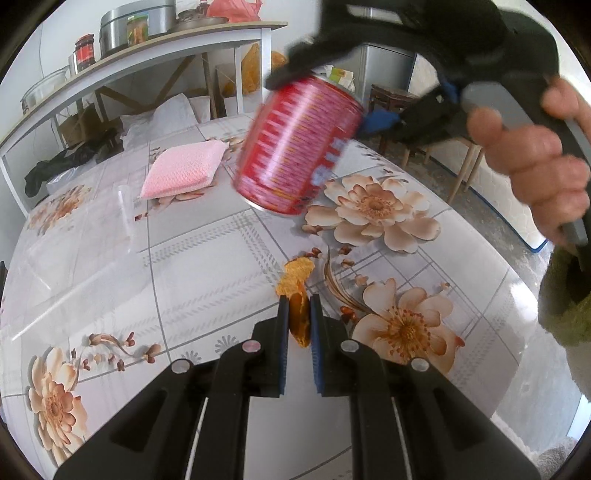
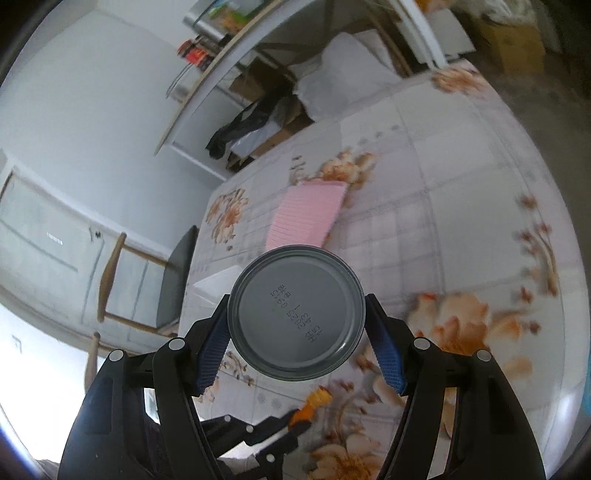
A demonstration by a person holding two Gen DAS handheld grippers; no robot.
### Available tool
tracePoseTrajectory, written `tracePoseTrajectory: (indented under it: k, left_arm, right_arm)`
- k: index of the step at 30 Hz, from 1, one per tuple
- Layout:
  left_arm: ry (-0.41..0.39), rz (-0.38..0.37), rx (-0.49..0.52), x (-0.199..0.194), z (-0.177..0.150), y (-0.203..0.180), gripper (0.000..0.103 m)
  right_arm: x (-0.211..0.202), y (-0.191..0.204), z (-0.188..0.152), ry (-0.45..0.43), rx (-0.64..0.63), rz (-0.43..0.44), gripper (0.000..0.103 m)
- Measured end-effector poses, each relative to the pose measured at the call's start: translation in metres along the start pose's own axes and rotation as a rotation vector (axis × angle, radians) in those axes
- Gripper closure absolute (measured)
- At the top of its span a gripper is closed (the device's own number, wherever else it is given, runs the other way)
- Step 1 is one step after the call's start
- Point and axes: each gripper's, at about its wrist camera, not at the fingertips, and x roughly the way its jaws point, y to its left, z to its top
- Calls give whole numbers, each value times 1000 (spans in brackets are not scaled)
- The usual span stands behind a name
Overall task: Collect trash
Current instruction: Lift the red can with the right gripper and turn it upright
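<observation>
Left hand-held gripper [image 1: 299, 301], seen from its own wrist camera: the two blue-padded fingers [image 1: 283, 332] stand close together and pinch a piece of orange peel [image 1: 297, 295], whose upper end projects past the fingertips over the surface [image 1: 207, 251], a table covered with a pale checked cloth printed with peach flowers. Whether the peel touches the cloth cannot be told. Right hand-held gripper [image 1: 317, 96], visible at upper right of the same view with the person's right hand [image 1: 532, 155] around its grey handle: it grips a red can [image 1: 299, 144], tilted and motion-blurred, raised clear of the surface. In the right wrist view the same gripper [image 2: 295, 319] shows its blue pads [image 2: 210, 354] spread to either side of the can [image 2: 295, 314], pressed against its wall; the grey circular end of the can, stamped with a printed date code, faces the camera. The peel [image 2: 314, 404] and the left gripper [image 2: 291, 424] appear below the can in this view. A folded pink cloth [image 1: 184, 168] [image 2: 304, 216] lies flat on the surface beyond the can, near the far edge. A clear plastic bag [image 1: 74, 251] lies spread on the surface at left. Behind the surface stands a white shelf unit [image 1: 147, 48] carrying jars [image 1: 85, 48] and a metal pot [image 1: 136, 22].
</observation>
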Motion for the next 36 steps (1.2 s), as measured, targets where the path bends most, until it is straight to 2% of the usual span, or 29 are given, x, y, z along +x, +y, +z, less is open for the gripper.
tracePoseTrajectory:
  k: [5, 10, 12, 14, 16, 18, 22, 24, 26, 32, 35, 36]
  left_arm:
    - [2, 4, -5, -5, -4, 1, 93]
    - [4, 9, -19, -8, -8, 6, 93]
    - [4, 13, -26, -10, -10, 7, 93]
    - [8, 15, -36, -11, -12, 11, 93]
    - [12, 13, -51, -13, -14, 15, 93]
    - [11, 12, -66, -16, -16, 18, 93]
    - [7, 10, -91, -19, -20, 27, 93]
    - [8, 9, -98, -20, -21, 28, 93]
    - [8, 11, -104, -21, -21, 30, 93]
    - [6, 24, -115, -26, -24, 34, 93]
    - [13, 25, -128, -26, -26, 39, 93]
    - [15, 24, -131, -26, -26, 40, 93]
  right_arm:
    - [-12, -23, -20, -20, 78, 45, 38]
    - [-28, -30, -39, -23, 93, 35, 38]
    - [-34, -30, -48, -8, 73, 8, 38]
    - [-40, -25, -56, 10, 15, -55, 37]
    - [-46, -22, -59, 16, -42, -118, 31]
    - [-53, -16, -55, 6, -100, -182, 25]
    - [-54, -3, -39, 23, -208, -242, 20]
    - [-44, 4, -30, 56, -260, -260, 19]
    - [-25, 9, -24, 134, -298, -270, 19]
    - [24, 20, -42, 325, -379, -304, 20]
    - [38, 18, -51, 373, -369, -302, 32]
    - [38, 18, -55, 372, -359, -291, 39]
